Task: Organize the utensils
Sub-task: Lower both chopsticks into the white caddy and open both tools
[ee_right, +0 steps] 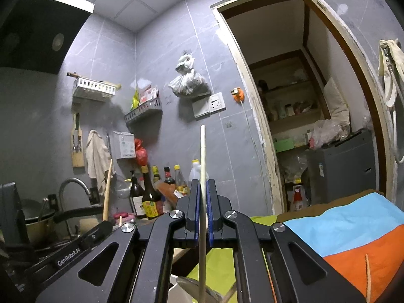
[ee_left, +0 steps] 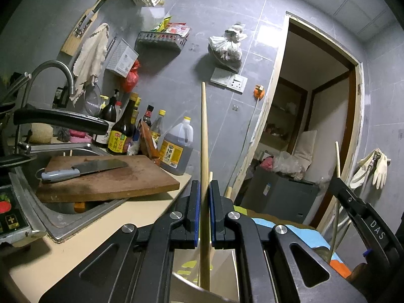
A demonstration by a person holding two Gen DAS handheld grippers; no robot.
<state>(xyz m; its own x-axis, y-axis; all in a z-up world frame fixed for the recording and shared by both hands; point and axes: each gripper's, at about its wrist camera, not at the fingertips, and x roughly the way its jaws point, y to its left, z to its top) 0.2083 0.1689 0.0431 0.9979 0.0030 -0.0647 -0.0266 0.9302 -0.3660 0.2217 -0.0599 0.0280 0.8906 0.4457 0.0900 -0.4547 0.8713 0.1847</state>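
Left gripper fingers pinch a wooden chopstick; right gripper fingers pinch a pale chopstick, both sticks upright.

Left wrist view only: cleaver flat on a wooden cutting board laid across the sink, beside the counter. Right wrist view only: metal spoon below the fingers, range hood upper left, a colour-block cloth at right. Sauce bottles show in both.
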